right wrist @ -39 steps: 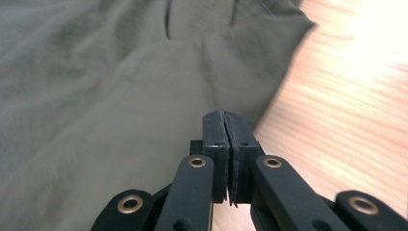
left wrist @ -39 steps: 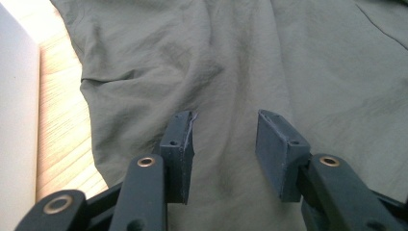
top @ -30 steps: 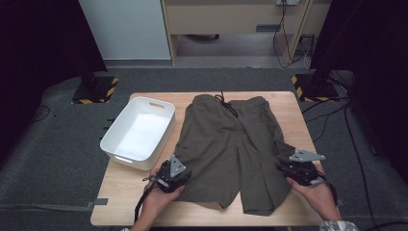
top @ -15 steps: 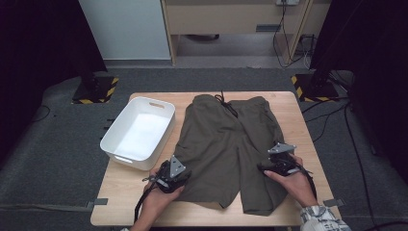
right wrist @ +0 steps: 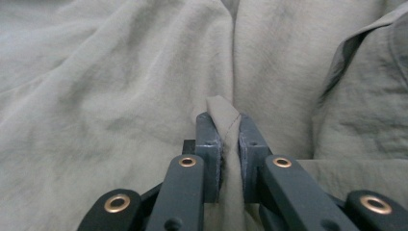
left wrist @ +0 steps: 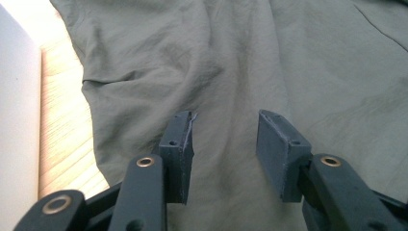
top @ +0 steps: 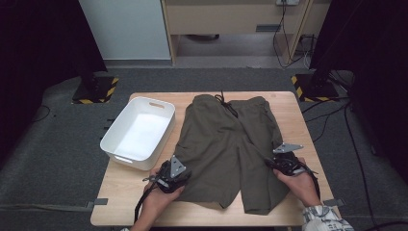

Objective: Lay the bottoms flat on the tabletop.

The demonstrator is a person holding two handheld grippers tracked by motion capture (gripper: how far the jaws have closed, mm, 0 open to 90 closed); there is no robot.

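Olive-green shorts (top: 226,139) lie flat on the wooden table (top: 144,207), waistband and drawstring at the far side. My left gripper (top: 179,171) rests on the outer edge of the shorts' left leg. Its jaws stand open (left wrist: 226,120) over the cloth (left wrist: 240,57) with nothing pinched. My right gripper (top: 274,162) sits on the outer edge of the right leg. Its jaws have just been closing and are now shut (right wrist: 224,122) on a raised fold of the shorts' cloth (right wrist: 120,96).
A white plastic bin (top: 139,132) stands empty on the table's left side, close to the left leg of the shorts. Bare wood shows along the near edge and right of the shorts. Cables and yellow-black floor markers lie beyond the table.
My right gripper slid left from the table's right edge onto the shorts' right leg and closed on a fold of cloth. The left gripper stayed still.
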